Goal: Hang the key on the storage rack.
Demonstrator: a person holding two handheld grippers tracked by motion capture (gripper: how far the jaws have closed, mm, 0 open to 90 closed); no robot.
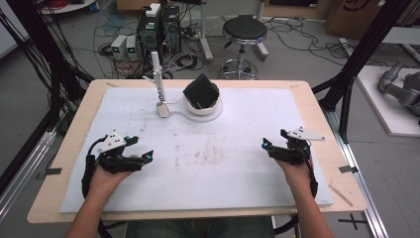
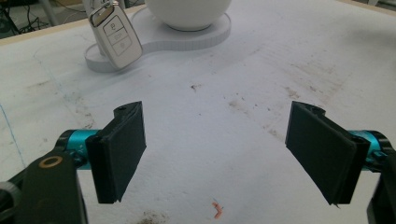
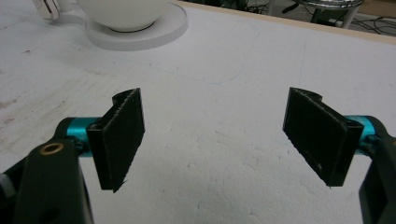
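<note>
Room: workshop floor behind the table, with a round black stool (image 1: 244,30), computer towers (image 1: 159,29) and loose cables lying about.
Surface: wooden table (image 1: 74,134) covered by a white foam sheet (image 1: 257,114), scuffed and faintly stained near its middle.
Left gripper: left gripper (image 1: 142,157) rests low on the near left part of the sheet, held in the person's left hand (image 1: 106,178); its jaws stand wide apart with nothing between them, just bare sheet.
Left fingers: the two black pads (image 2: 125,147) are splayed outward in the left gripper view, touching no object.
Right gripper: right gripper (image 1: 268,147) sits on the near right part of the sheet in the person's right hand (image 1: 297,173); its jaws are likewise spread wide and empty.
Right fingers: black pads (image 3: 122,133) apart, with plain sheet showing in the gap.
Car key fob: white and silver car key fob (image 2: 116,41) hangs from a small white post (image 1: 157,79), well ahead of the left fingers and a little to their left in the left gripper view; its lower end is just over the stand's small round foot.
Stand: flat white base (image 2: 205,37) beyond both pairs of fingers, far from either.
Bowl: white bowl (image 3: 123,14) sits on the wide end of that base, ahead of the right fingers and to their left.
Black block: dark cube-shaped piece (image 1: 201,90) sits tilted in the bowl, corner up.
Gap between grippers: the two are well apart, at opposite sides of the sheet, both pointing inward and toward the far edge.
</note>
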